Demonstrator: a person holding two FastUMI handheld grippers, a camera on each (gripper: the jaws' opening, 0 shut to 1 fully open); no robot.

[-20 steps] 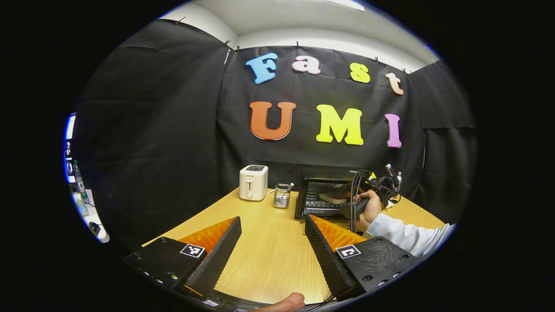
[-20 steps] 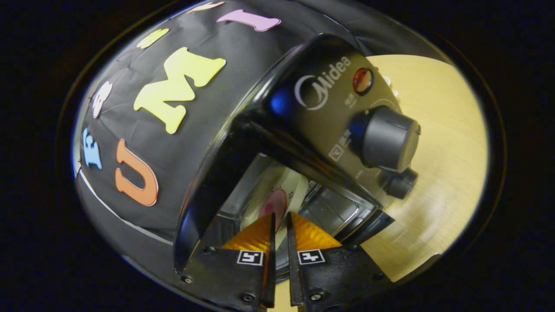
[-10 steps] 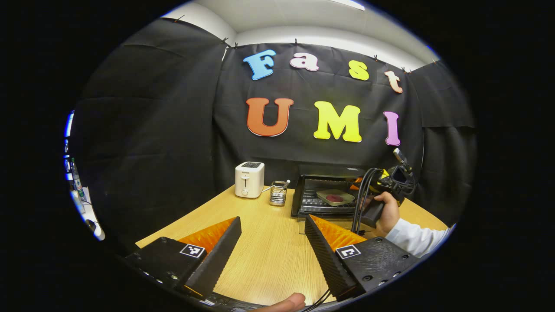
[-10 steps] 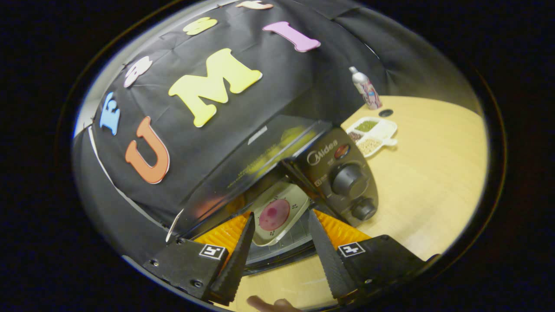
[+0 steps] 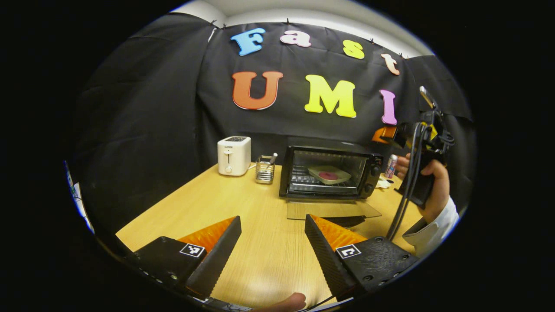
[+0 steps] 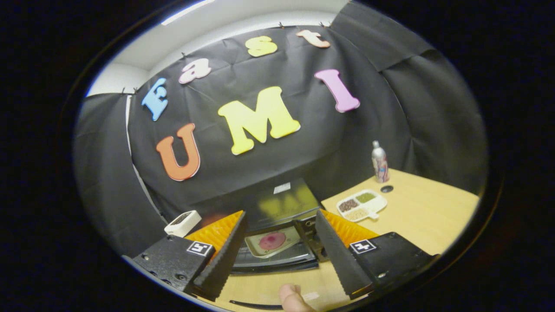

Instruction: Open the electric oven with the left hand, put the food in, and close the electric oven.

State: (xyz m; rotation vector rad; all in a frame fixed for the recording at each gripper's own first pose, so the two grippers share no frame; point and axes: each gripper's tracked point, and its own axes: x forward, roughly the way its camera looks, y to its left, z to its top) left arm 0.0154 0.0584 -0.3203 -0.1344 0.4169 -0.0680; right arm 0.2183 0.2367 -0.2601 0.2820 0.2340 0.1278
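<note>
We see a pale wood-grain surface (image 5: 243, 203) carrying the boxy black electric oven (image 5: 330, 172), its glass door folded down flat. Inside, on the wire rack, sits the food (image 5: 328, 175): a flat cream plate with a red round. Both the left gripper (image 5: 272, 242) and right gripper (image 6: 279, 247) stand with jaws wide, empty.

Light wood bench (image 5: 243, 216) carries: white toaster (image 5: 233, 155), wire holder (image 5: 264, 169) just beside it, black electric oven (image 5: 329, 171) with door down, bottle (image 6: 380, 162), sectioned dish (image 6: 361, 204) near bottle.
</note>
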